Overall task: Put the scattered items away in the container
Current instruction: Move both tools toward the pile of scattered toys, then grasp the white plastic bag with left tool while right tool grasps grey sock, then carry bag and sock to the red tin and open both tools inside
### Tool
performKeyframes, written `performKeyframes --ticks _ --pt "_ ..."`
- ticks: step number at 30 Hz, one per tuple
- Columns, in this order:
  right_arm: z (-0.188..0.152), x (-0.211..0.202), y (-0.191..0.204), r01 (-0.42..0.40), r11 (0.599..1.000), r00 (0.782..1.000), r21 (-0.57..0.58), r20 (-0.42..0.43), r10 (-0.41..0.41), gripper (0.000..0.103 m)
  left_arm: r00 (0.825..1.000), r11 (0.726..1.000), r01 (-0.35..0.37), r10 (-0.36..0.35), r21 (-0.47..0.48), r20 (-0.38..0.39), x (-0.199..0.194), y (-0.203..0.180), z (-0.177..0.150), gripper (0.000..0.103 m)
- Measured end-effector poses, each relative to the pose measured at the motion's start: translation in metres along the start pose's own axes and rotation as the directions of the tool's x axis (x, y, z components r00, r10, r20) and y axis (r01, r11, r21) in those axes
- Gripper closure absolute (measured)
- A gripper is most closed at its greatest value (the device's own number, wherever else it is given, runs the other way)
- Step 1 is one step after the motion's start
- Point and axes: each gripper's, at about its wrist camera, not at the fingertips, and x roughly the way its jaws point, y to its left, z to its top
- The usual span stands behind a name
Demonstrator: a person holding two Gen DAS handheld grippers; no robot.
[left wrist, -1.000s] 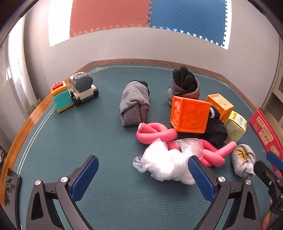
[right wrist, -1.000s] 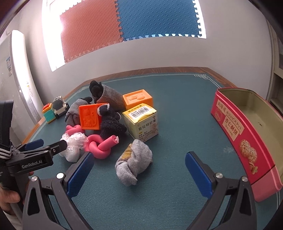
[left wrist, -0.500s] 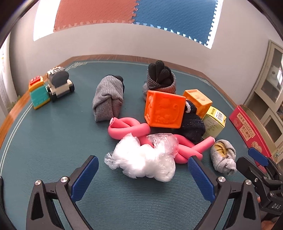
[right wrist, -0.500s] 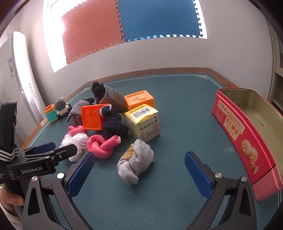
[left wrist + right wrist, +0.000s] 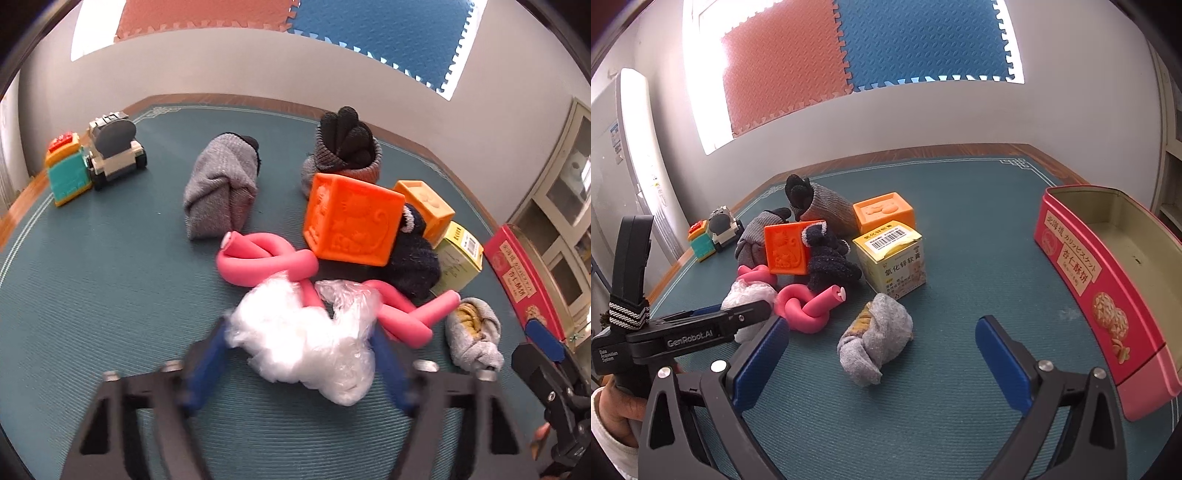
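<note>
Crinkly clear plastic bag (image 5: 306,343) lies mid-desk against the pink foam tube (image 5: 266,258), now flanked by the left gripper (image 5: 299,354), whose jaws have narrowed around it since a moment ago; whether they already pinch is unclear. Squeeze gently, lift clear of the tube. Right gripper (image 5: 882,354) hangs released over the grey sock bundle (image 5: 875,339); the red tin (image 5: 1108,280) sits at the desk's right edge.
</note>
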Motion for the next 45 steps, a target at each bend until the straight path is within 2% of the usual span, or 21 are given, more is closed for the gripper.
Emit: performKeyframes --ticks 3,7,10,17,19,21,22,27,35,41,45 --pt "-0.001 0.002 0.0 0.0 1.0 1.0 0.0 -0.009 0.0 0.011 1.0 1.0 0.003 -0.003 0.006 0.019 -0.006 0.0 -0.001 0.048" --pt "-0.002 0.005 -0.002 -0.002 1.0 1.0 0.005 -0.026 0.002 0.022 0.997 1.0 0.0 -0.002 0.02 0.08 -0.025 -0.002 -0.003 0.049" --pt "-0.002 0.01 -0.003 0.005 1.0 0.999 0.014 -0.049 -0.004 0.023 0.994 1.0 0.005 -0.009 0.029 0.111 -0.034 -0.003 -0.003 0.049" --pt "0.0 0.032 0.009 0.048 0.998 0.99 -0.05 -0.131 -0.054 0.026 0.993 0.999 0.032 -0.033 0.012 0.115 -0.035 -0.001 0.0 0.049" --pt "-0.001 0.043 0.007 0.042 0.998 0.983 -0.038 -0.179 -0.049 0.042 0.993 0.999 0.039 -0.04 0.012 0.114 -0.04 0.0 -0.004 0.049" --pt "-0.001 0.047 0.002 0.013 1.0 0.98 -0.012 -0.199 -0.015 0.051 0.993 0.999 0.042 -0.043 0.012 0.111 -0.041 -0.002 -0.005 0.049" --pt "-0.002 0.047 0.002 0.008 1.0 0.98 -0.008 -0.201 -0.009 0.052 0.993 0.999 0.044 -0.045 0.014 0.111 -0.041 -0.001 -0.006 0.049" --pt "-0.003 0.042 -0.001 -0.002 1.0 0.982 0.0 -0.187 0.002 0.058 0.994 0.999 0.038 -0.04 0.022 0.104 -0.039 -0.004 -0.007 0.049" --pt "-0.003 0.026 -0.005 -0.011 1.0 0.993 0.015 -0.117 0.012 0.059 0.993 0.998 0.031 -0.036 0.045 0.115 -0.04 -0.012 -0.01 0.049" --pt "0.001 0.01 -0.015 0.006 0.999 0.997 0.05 -0.073 -0.003 0.059 0.994 0.998 0.038 -0.042 0.046 0.103 -0.039 -0.021 -0.011 0.049" --pt "0.008 -0.014 -0.028 0.04 0.997 0.999 0.067 -0.006 -0.04 0.059 0.993 0.996 0.049 -0.056 0.07 0.103 -0.047 -0.04 -0.013 0.049"
